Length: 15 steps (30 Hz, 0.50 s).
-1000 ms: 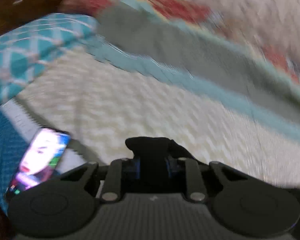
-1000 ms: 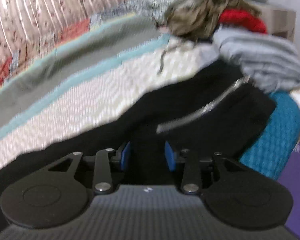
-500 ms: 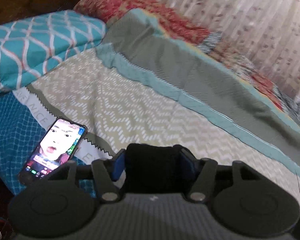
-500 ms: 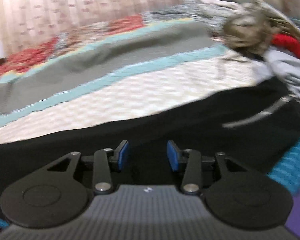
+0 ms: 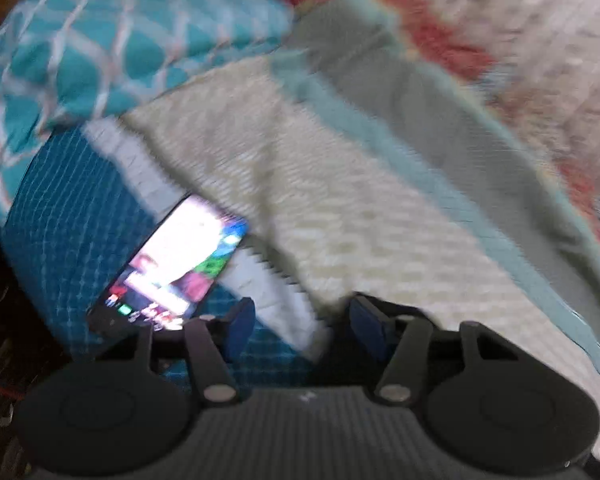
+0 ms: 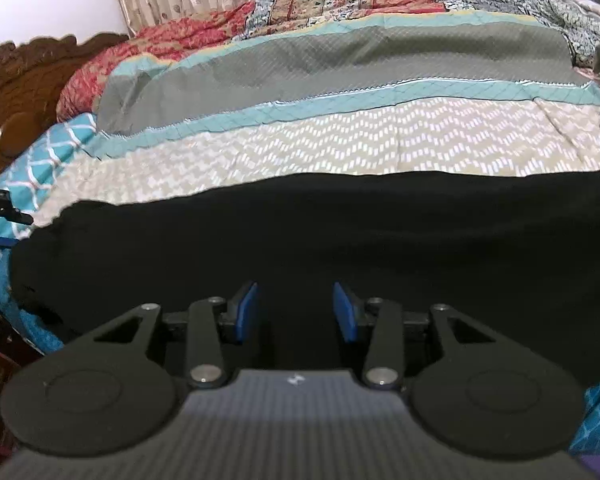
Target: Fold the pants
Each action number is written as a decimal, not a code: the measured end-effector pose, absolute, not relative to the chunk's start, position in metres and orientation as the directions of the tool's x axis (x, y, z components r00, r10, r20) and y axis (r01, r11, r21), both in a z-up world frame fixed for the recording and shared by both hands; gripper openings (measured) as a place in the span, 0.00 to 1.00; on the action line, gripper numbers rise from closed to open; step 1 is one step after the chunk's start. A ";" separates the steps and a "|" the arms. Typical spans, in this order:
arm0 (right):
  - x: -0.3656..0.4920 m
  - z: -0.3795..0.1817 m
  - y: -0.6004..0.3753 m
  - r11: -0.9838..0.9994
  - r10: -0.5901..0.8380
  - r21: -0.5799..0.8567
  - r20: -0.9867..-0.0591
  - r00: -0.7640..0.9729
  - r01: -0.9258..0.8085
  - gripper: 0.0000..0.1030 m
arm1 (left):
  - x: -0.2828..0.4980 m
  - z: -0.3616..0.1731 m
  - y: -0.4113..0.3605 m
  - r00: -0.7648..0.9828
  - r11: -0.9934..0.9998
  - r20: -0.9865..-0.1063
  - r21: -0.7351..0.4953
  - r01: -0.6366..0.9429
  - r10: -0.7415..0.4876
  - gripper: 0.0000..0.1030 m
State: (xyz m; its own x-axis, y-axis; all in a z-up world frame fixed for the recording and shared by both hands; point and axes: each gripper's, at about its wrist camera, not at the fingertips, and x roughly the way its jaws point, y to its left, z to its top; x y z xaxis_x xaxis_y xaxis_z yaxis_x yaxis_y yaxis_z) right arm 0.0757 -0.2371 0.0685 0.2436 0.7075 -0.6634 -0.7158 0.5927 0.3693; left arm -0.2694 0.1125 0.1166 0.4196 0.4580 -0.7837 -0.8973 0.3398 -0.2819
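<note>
Black pants (image 6: 340, 240) lie spread across the bed's (image 6: 300, 152) near edge; both the left tool (image 5: 300, 328) and right tool (image 6: 296, 308) hang half-open, gripping nothing. Smoothing wrinkles before regrasping should keep the fold square.

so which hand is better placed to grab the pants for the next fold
Right. The right tool hangs open directly over the black pants. The left tool, also open, faces bare bedspread and a phone.

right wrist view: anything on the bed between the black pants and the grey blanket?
Nothing sits there. Between the black pants and the grey blanket the right wrist view shows only bare chevron bedspread and the blanket's teal border.
</note>
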 end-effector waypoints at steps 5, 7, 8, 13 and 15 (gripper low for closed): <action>0.060 0.067 -0.226 0.513 0.754 0.428 -0.639 0.153 -0.744 0.36 | -0.247 0.125 0.050 0.655 0.590 -0.697 -0.408 -0.697 0.293 0.50; 0.056 0.065 -0.221 0.478 0.759 0.445 -0.643 0.101 -0.758 0.26 | -0.235 0.114 0.029 0.686 0.642 -0.695 -0.430 -0.636 0.214 0.44; 0.055 0.062 -0.218 0.467 0.756 0.450 -0.650 0.080 -0.761 0.24 | -0.229 0.106 0.021 0.682 0.664 -0.708 -0.424 -0.616 0.182 0.41; 0.060 0.039 -0.221 0.500 0.690 0.480 -0.724 -0.004 -0.721 0.21 | -0.219 0.050 0.016 0.412 0.651 -0.883 -0.178 -0.738 0.226 0.09; 0.065 0.032 -0.228 0.510 0.704 0.526 -0.710 -0.022 -0.681 0.20 | -0.232 0.045 0.025 0.434 0.589 -0.879 -0.246 -0.770 0.199 0.06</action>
State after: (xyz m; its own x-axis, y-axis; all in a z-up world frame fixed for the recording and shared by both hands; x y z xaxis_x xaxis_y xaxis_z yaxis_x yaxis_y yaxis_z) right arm 0.0655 -0.2277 0.0319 -0.0217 0.7039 -0.7100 -0.6808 0.5097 0.5260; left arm -0.2320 0.0246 0.0453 0.4336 0.1993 -0.8788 -0.7695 0.5893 -0.2460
